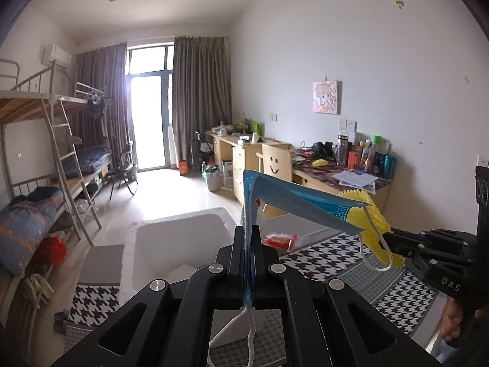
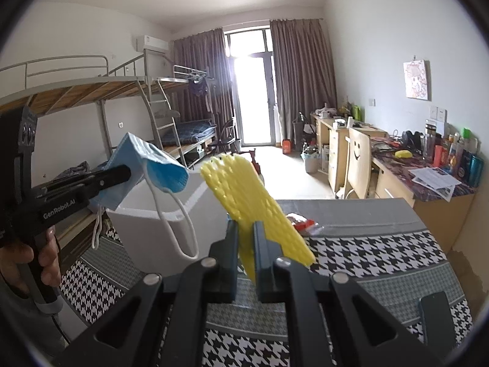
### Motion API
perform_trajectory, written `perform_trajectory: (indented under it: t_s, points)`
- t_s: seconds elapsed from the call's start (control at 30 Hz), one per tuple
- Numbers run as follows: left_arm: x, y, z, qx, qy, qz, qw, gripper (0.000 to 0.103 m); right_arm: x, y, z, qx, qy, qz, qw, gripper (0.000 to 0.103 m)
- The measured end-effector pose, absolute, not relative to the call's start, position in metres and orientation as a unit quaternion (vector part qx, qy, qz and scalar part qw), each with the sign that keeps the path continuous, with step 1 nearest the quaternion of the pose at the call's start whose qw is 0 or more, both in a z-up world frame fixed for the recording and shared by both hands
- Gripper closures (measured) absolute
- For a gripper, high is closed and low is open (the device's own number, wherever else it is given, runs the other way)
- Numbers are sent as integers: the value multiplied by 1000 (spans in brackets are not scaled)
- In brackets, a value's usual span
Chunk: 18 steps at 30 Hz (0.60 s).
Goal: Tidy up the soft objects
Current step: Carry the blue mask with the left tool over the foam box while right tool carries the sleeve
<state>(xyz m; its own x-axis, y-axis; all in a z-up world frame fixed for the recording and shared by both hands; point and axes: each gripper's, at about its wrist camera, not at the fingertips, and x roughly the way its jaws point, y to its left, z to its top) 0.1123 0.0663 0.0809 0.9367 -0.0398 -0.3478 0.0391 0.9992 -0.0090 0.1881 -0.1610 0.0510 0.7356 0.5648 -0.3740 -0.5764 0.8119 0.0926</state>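
We see the left gripper [image 1: 247, 238] clamped on a blue face mask [image 1: 293, 198], its jaws pressed flat on the fabric, white ear loops [image 1: 249, 330] dangling beneath. The mask is lifted clear of the table, above the white foam box [image 1: 171, 238]. The right gripper [image 2: 246, 232] grips a yellow foam net sleeve [image 2: 244, 195], which sticks up tilted between its fingers, also off the table. In the left wrist view the mask's far end overlaps the sleeve; we cannot tell whether they touch. A hand [image 2: 45, 257] holds the left gripper's handle.

Below both lies the houndstooth tablecloth [image 2: 366, 253], with a small red packet [image 2: 301, 221] on its grey band. The foam box stands at the table's left edge. Farther off: a wooden chair with a smiley face [image 2: 357, 150], a cluttered desk [image 2: 428, 168], bunk beds [image 2: 91, 91] and a curtained window [image 2: 250, 98].
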Motion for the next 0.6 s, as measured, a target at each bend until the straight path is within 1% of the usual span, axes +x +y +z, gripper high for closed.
perform_trajectory:
  t_s: [0.6]
  points:
    - [132,79,88,-4,173,34,984,100,203,-130,66,-27,196,333,922,91]
